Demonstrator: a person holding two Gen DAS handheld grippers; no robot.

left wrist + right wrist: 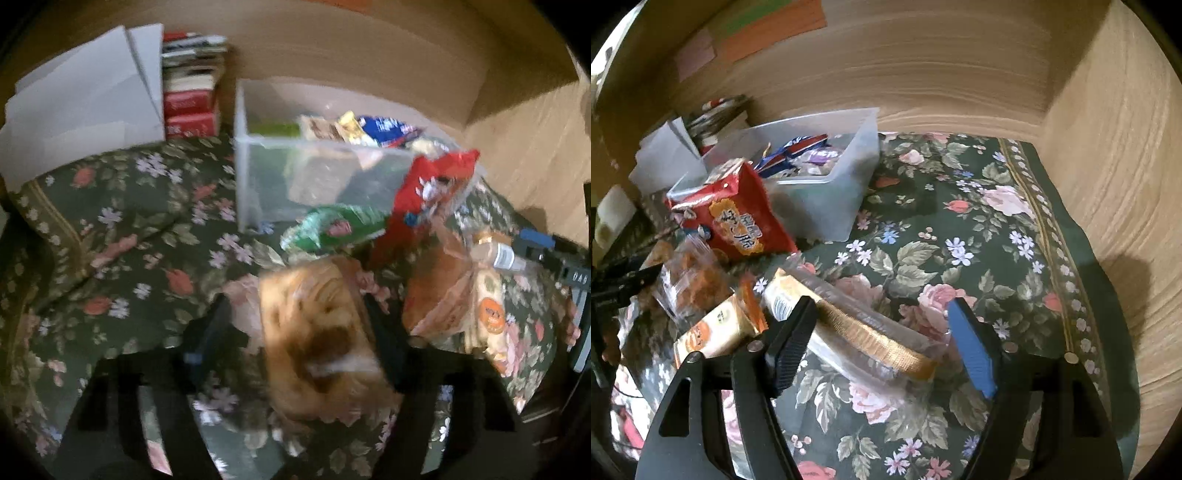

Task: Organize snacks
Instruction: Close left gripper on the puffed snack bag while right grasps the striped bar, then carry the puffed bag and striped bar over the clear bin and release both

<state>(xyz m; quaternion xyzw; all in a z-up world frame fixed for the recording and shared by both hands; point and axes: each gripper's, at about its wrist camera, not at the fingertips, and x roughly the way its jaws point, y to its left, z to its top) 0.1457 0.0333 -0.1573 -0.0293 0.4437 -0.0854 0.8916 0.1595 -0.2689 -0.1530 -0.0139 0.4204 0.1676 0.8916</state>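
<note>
My left gripper (295,339) sits low over the floral cloth. Its dark fingers close against both sides of a clear-wrapped golden bread packet (317,332); the view is blurred. My right gripper (882,343) is open around a clear sleeve of golden crackers (857,325) lying flat. The black pad is at the sleeve's left side and the blue pad (971,350) is just off its end. A clear plastic bin (314,181) (831,195) holds several snack packets. Against it lean a red snack bag (428,192) (735,218) and a green packet (332,225).
A bag of orange snacks (690,280) and a cream-and-orange packet (716,332) lie left of the cracker sleeve. White folded sheets (81,99) and stacked red boxes (192,103) stand at the back left. Wooden walls (1108,184) enclose the floral cloth (942,240).
</note>
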